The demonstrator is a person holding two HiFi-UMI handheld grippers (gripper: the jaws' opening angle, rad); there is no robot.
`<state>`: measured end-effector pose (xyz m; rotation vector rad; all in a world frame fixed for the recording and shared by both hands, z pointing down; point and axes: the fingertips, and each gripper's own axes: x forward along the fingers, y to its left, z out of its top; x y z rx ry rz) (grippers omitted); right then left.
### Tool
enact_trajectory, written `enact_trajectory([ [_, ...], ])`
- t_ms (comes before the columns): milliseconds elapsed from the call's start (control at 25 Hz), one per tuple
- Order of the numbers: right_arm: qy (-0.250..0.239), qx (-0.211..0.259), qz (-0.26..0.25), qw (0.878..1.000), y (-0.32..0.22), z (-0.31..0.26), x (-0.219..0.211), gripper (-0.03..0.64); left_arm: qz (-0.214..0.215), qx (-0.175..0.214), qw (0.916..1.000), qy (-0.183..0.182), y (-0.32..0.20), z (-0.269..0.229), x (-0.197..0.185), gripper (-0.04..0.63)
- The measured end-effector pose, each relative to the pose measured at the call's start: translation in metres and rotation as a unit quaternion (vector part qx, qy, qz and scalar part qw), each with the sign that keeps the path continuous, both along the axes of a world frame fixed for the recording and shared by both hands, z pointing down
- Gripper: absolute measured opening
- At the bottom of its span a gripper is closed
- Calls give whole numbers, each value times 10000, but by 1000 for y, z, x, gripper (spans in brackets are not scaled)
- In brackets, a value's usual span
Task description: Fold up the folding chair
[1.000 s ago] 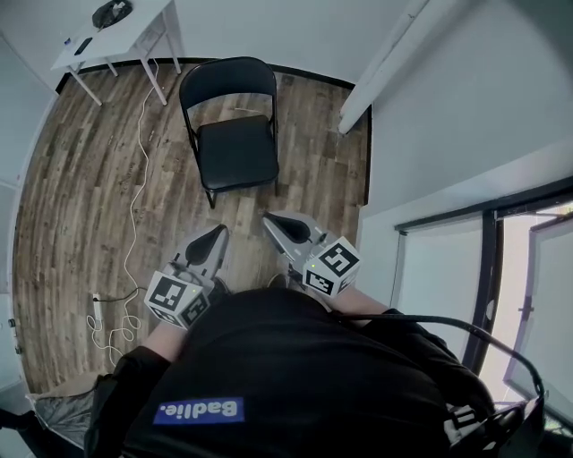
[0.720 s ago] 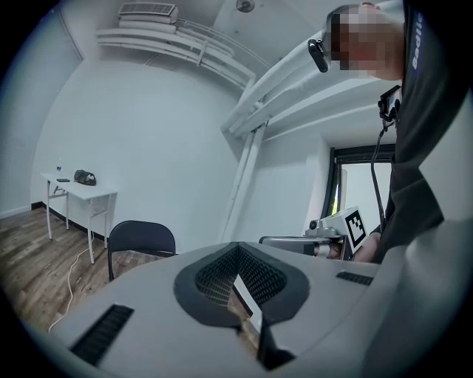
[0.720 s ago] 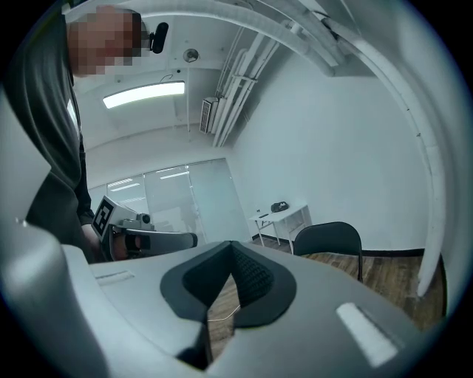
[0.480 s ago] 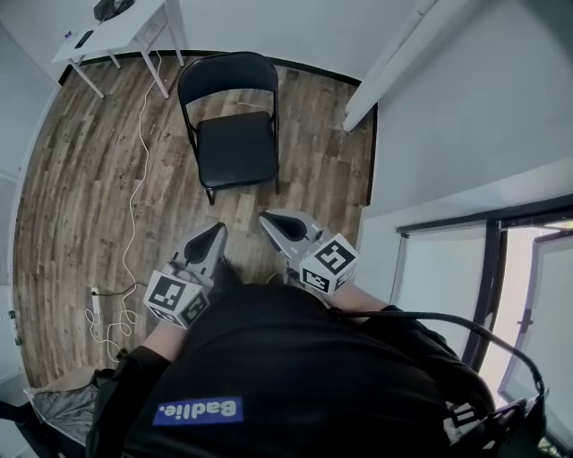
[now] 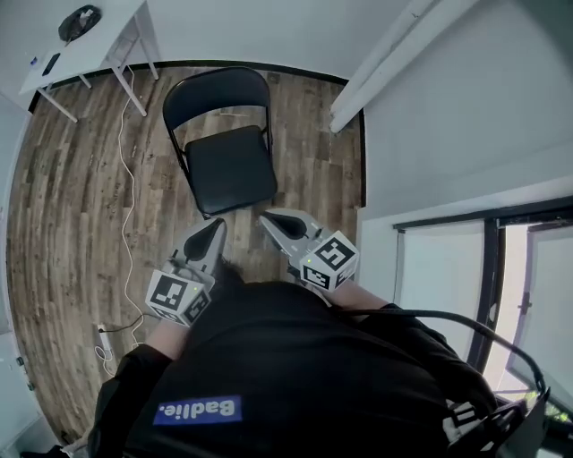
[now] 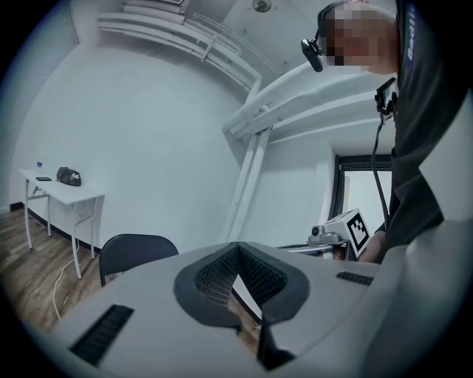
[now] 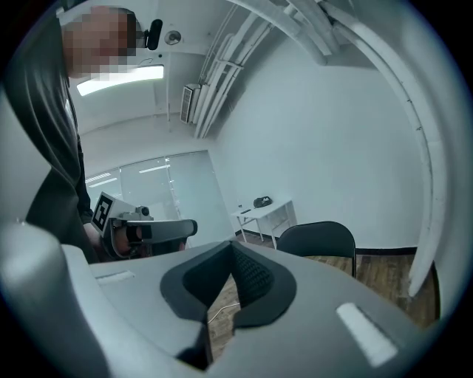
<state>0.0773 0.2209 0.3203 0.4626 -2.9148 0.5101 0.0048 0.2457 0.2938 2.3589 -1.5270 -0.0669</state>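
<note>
Floor (image 5: 63, 197): wood-look planks, edged by a black skirting at the far wall.
Table (image 5: 89, 52): white, slim-legged, set at the far left.
On the table: a dark bundle (image 5: 81, 20) at the far end, a small flat dark item (image 5: 51, 63) further left.
Cable (image 5: 121, 143): white, trailed from the table across the floor towards the near left.
Socket block (image 5: 105, 332): laid on the floor, near left.
Beam (image 5: 385, 58): white, slanted along the right wall.
Window frame (image 5: 491, 286): dark, at the right.

Head view: overhead, steeply down; folding chair (image 5: 228, 170) at 12 o'clock, near. Gripper views: low, near-level, along own jaws. All share chair, white table (image 5: 89, 45). Left gripper view shows right gripper (image 6: 314, 242) at 3 o'clock.
</note>
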Motion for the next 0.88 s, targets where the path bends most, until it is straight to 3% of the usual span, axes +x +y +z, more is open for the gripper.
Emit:
enact_trajectory([
  [280,25,-238,682,9974,-67,6,-71,0,531,-37,9985,135,-75,9,-77,3],
  [520,89,-563,968,9937,-104,25,-77,0,900,-270,9954,184,-118,20,-80,3],
  [880,-90,-597,760,9953,-173,42,-75,0,640,-428,9967,-238,-185,34,-84,3],
])
